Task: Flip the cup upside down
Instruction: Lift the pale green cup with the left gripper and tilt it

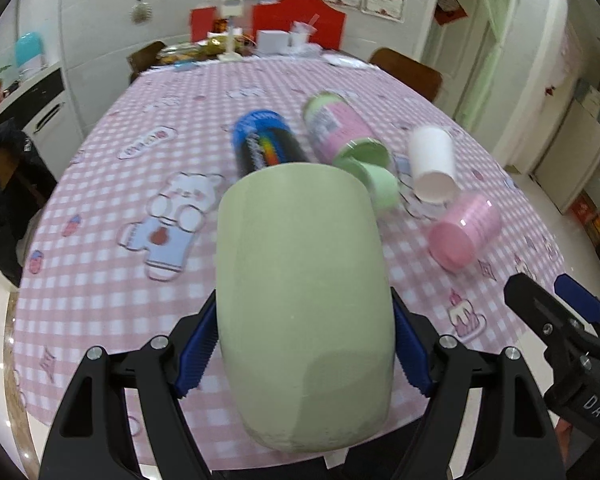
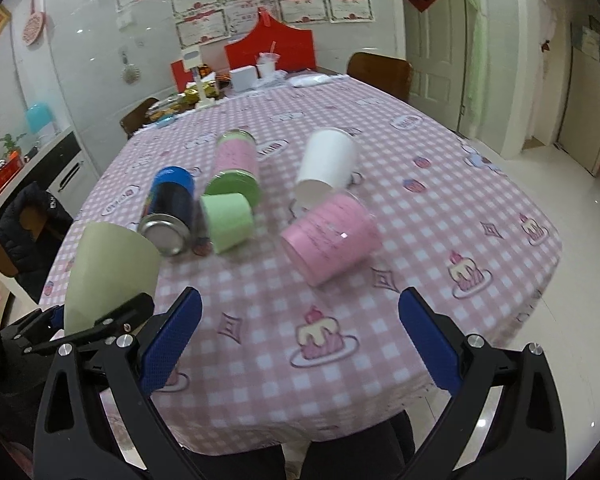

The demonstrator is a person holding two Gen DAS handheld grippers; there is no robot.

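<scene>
Jaws of the left gripper [image 1: 304,340] clamp the pale green cup [image 1: 300,300] above the checked tablecloth [image 1: 100,208]. Right gripper [image 2: 300,332] jaws are spread wide, grasping nothing, near the pink cup [image 2: 332,236] lying on its side.

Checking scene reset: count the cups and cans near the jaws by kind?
Cups: 4 — large pale green cup held in the left gripper, small green cup, white cup, pink cup.
Cans: 2 — blue-black can, pink can.
Total: 6.

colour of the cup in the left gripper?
Pale sage green cup, plain, no pattern; clearest in the left wrist view.
</scene>
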